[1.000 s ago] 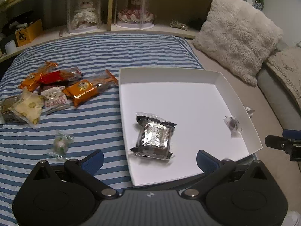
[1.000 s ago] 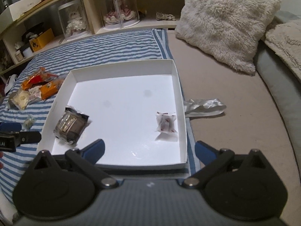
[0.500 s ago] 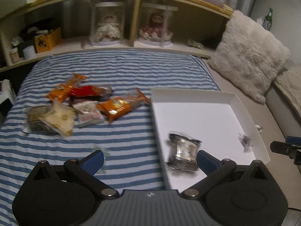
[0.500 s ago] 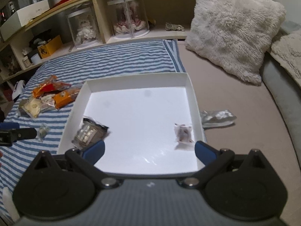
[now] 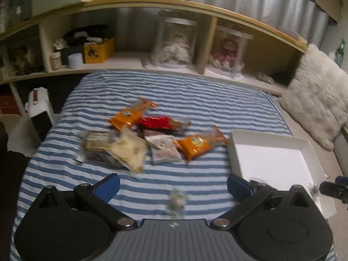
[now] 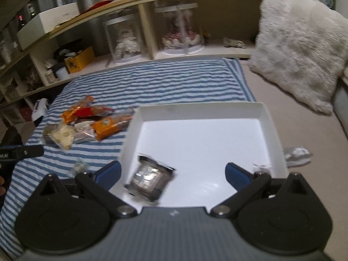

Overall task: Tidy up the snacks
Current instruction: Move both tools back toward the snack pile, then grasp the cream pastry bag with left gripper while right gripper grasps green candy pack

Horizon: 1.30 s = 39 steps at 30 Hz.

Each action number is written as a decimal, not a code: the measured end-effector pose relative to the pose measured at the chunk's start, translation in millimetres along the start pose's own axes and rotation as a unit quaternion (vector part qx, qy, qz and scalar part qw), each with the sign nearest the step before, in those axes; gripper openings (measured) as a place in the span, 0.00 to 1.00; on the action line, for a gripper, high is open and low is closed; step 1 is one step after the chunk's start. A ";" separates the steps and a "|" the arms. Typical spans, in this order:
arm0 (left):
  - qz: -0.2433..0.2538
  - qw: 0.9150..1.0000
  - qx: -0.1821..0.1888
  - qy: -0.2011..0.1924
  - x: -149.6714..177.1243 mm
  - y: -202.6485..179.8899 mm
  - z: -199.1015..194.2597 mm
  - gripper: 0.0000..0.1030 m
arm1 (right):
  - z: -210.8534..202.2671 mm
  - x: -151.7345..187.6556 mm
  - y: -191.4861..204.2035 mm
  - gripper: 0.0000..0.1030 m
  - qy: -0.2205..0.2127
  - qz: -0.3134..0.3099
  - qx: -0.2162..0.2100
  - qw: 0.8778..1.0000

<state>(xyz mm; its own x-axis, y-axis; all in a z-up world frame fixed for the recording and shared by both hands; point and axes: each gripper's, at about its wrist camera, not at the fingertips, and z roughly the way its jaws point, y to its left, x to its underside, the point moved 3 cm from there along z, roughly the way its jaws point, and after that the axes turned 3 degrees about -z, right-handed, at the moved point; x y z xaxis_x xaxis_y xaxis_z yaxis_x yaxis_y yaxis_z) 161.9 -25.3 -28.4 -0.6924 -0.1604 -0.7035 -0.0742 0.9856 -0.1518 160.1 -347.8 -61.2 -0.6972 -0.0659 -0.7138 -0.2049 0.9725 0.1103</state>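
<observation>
A heap of snack packets lies on the striped blanket (image 5: 174, 100): two orange ones (image 5: 194, 144), a red one (image 5: 158, 122), a pale yellow one (image 5: 129, 150) and a white one (image 5: 164, 151). A small clear-wrapped candy (image 5: 176, 200) lies just ahead of my left gripper (image 5: 173, 187), which is open and empty. The white tray (image 6: 269, 117) holds a dark silver packet (image 6: 150, 179) and a small wrapped sweet (image 6: 262, 168). My right gripper (image 6: 173, 175) hangs open over the tray's near edge, empty.
A curved wooden shelf (image 5: 152, 2) with doll cases and boxes runs along the back. A fluffy pillow (image 6: 298, 43) leans at the right. A crumpled silver wrapper (image 6: 296, 155) lies on the beige cover beside the tray. A white stool (image 5: 38, 106) stands left of the bed.
My left gripper has swung left and tilted up, from over the tray to the blanket and snack heap. The right gripper has pulled back and tilted up slightly. Both stay open.
</observation>
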 end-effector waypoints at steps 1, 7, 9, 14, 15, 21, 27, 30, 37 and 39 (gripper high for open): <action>-0.002 1.000 -0.004 -0.004 -2.0 4.6 -0.7 1.00 | 2.1 -2.0 6.0 0.99 -0.001 -0.002 -0.004 1.000; -0.035 0.999 -0.028 -0.018 -14.5 41.0 0.2 1.00 | 20.8 -13.8 40.1 0.99 -0.001 -0.015 -0.034 0.999; -0.043 0.998 -0.038 -0.023 -17.8 51.4 1.5 1.00 | 28.2 -17.1 53.2 0.99 -0.002 -0.016 -0.047 0.999; -0.064 0.996 -0.061 -0.028 -23.3 73.3 7.6 1.00 | 44.2 -19.8 82.8 0.99 -0.004 -0.023 -0.072 0.997; -0.066 0.995 -0.065 -0.028 -23.9 76.6 9.1 1.00 | 48.1 -19.9 90.1 0.99 -0.005 -0.027 -0.077 0.997; -0.075 0.993 -0.084 -0.033 -29.1 95.1 23.6 1.00 | 75.1 -18.3 125.0 0.99 0.002 -0.030 -0.106 0.994; -0.089 0.992 -0.070 -0.060 -40.1 107.9 41.1 1.00 | 98.5 -11.0 147.4 0.99 -0.016 -0.034 -0.130 0.991; -0.080 0.993 -0.057 -0.065 -47.7 105.1 53.3 1.00 | 113.4 -6.4 153.1 0.99 -0.009 -0.021 -0.119 0.993; 0.011 0.996 -0.025 -0.084 -59.0 77.4 76.9 1.00 | 144.5 8.3 146.5 0.99 0.019 0.035 -0.140 0.989; 0.048 0.996 -0.018 -0.079 -59.3 68.2 84.7 1.00 | 150.8 12.0 144.6 0.99 0.027 0.053 -0.149 0.987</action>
<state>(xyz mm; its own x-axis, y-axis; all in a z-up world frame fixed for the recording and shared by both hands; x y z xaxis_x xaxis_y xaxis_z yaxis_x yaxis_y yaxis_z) 258.6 46.9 -55.9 -0.5765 -0.0693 -0.8142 -0.0410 0.9976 -0.0559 225.7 -174.3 -158.2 -0.7594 0.0127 -0.6506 -0.3165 0.8663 0.3864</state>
